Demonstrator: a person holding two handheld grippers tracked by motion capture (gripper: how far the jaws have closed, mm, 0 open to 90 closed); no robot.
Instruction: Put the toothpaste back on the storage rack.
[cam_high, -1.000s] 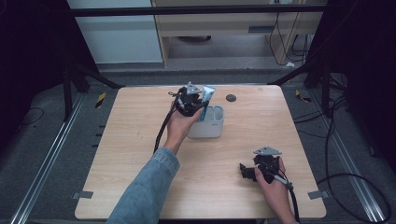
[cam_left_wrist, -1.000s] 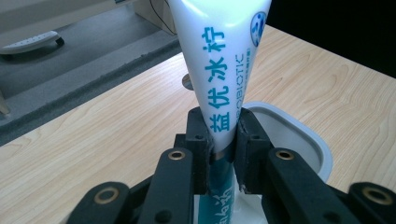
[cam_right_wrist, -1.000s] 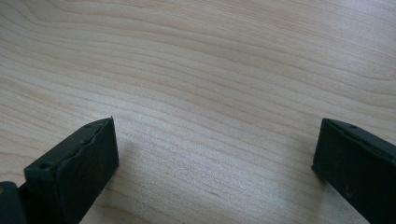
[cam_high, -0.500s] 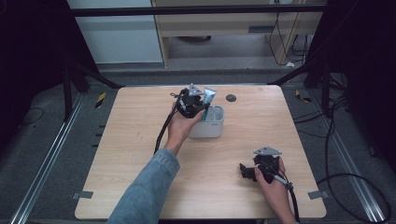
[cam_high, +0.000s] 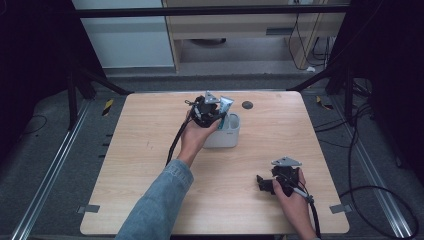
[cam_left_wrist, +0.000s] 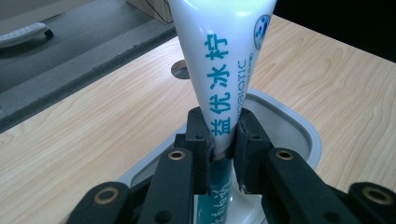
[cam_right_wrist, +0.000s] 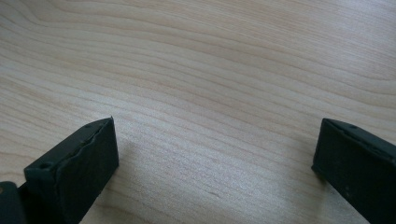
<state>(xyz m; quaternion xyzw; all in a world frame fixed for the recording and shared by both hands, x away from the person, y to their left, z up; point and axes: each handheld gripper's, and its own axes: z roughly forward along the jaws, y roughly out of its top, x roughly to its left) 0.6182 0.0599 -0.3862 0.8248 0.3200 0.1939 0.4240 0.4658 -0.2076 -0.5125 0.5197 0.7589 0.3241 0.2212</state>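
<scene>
Your left gripper is clenched on the toothpaste tube, pads pinching it low on its body. From there the tube's long axis runs steeply up out of the white cup, directly beneath it on the table. Whether the lower end touches the cup's floor is hidden, so treat it as probably not seated. Your right gripper rests well apart, released, jaws wide over bare wood.
</scene>
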